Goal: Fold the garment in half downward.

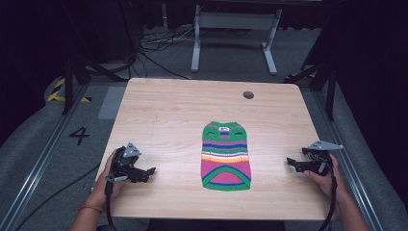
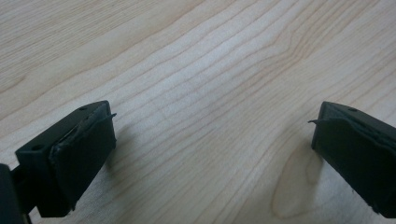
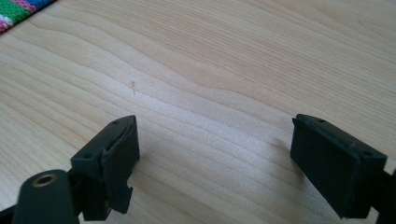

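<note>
Pale woodgrain table (image 1: 159, 110); striped knitted sweater (image 1: 226, 155) flat; left gripper (image 2: 212, 140), right gripper (image 3: 215, 158) jaws spread, empty.

The table (image 1: 163, 120) was pale, smooth wood, the sweater (image 1: 225, 155) striped knit cloth, the grippers' jaws matt black.

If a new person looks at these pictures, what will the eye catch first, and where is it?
The eye goes first to the small striped knitted sweater, green, pink and blue, lying flat near the middle of the pale wooden table. Next come the two black tools on either side of it: the left gripper and the right gripper, each held low over bare wood with jaws wide apart and nothing between them.
</note>
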Available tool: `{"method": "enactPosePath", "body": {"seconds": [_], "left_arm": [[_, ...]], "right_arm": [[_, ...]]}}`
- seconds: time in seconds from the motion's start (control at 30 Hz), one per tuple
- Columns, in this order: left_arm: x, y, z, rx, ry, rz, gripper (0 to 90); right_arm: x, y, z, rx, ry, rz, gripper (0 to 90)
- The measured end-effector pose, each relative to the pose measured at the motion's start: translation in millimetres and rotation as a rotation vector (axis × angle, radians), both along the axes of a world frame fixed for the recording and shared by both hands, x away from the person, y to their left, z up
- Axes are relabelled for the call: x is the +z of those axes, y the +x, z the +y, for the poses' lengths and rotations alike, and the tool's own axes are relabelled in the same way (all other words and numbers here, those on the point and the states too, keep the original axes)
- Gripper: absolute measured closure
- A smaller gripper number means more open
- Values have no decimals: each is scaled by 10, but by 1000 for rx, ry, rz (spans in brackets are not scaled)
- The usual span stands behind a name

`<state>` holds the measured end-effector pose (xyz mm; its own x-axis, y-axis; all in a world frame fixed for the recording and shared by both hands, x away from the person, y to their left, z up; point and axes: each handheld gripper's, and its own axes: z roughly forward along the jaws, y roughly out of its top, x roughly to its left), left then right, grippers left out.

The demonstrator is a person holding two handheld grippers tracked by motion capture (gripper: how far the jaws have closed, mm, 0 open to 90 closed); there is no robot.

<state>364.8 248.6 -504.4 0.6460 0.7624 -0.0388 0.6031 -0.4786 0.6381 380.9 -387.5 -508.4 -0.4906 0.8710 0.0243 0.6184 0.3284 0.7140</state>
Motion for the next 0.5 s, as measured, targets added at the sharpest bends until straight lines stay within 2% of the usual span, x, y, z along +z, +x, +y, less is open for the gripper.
{"method": "enactPosePath", "body": {"seconds": [0.1,0.5], "left_arm": [[1,-16,23,-13,0,-6,4],[4,28,84,-10,-6,-7,20]], "right_arm": [[0,0,0,0,0,0,159],[11,11,4,1,-9,12,155]]}}
